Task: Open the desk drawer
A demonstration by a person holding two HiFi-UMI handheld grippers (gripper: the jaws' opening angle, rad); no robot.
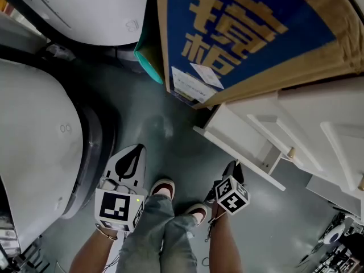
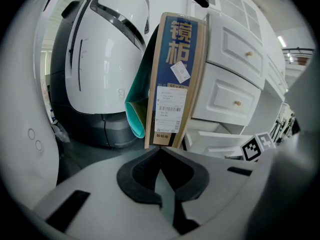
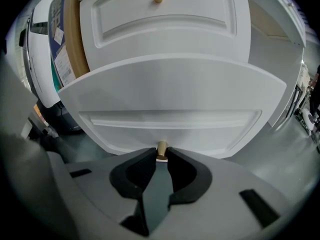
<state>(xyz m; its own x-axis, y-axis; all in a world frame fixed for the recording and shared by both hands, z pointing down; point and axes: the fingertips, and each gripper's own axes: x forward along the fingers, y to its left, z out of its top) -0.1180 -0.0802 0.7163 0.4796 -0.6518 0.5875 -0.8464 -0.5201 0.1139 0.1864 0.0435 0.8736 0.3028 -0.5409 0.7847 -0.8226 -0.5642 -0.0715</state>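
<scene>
Right gripper (image 3: pixel 161 155): jaws narrowed onto the small wooden knob (image 3: pixel 161 147) on the front of the bottom drawer (image 3: pixel 170 119). This drawer stands out from the white desk (image 3: pixel 165 29) (its interior shows in the head view). Left gripper (image 2: pixel 160 153): jaws together with nothing between them, apart from the desk, over the grey floor (image 1: pixel 165 124). Beyond it, a blue-faced cardboard box (image 2: pixel 176 74) stands on end just beside the desk; a white rounded machine (image 2: pixel 105 59) is farther left
</scene>
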